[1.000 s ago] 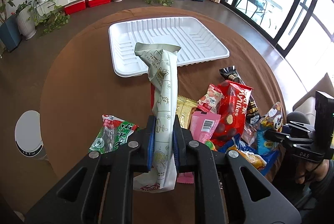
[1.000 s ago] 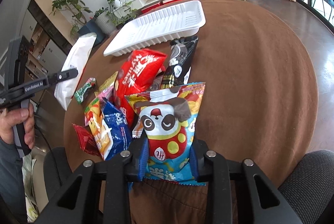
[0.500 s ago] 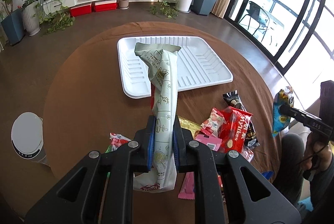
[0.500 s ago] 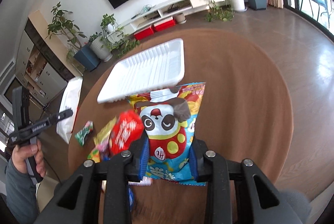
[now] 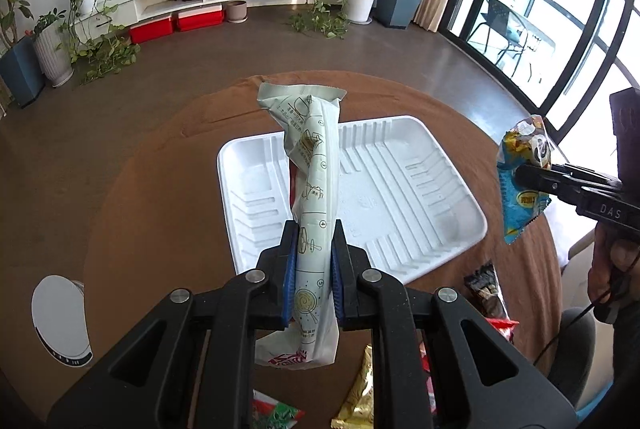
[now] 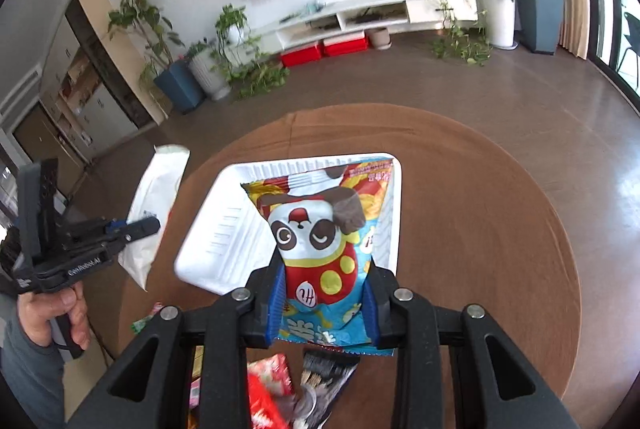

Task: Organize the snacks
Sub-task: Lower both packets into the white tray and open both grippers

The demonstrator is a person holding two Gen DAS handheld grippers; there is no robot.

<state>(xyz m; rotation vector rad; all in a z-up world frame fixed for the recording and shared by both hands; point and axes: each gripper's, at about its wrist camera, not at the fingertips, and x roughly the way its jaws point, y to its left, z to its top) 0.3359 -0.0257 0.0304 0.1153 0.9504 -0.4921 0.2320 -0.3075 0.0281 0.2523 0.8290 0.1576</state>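
My left gripper is shut on a pale green-white snack bag and holds it upright above the near edge of the white ribbed tray. My right gripper is shut on a blue panda snack bag and holds it in the air over the tray. The right gripper with the panda bag also shows in the left wrist view, right of the tray. The left gripper with the white bag shows in the right wrist view, left of the tray.
Both are above a round brown table. Loose snacks lie at its near edge: a black packet, a gold packet, a green packet and a red packet. A white bin stands left of the table.
Both grippers have risen and moved forward from the snack pile towards the tray, each carrying its bag. The tray now lies right beneath them.
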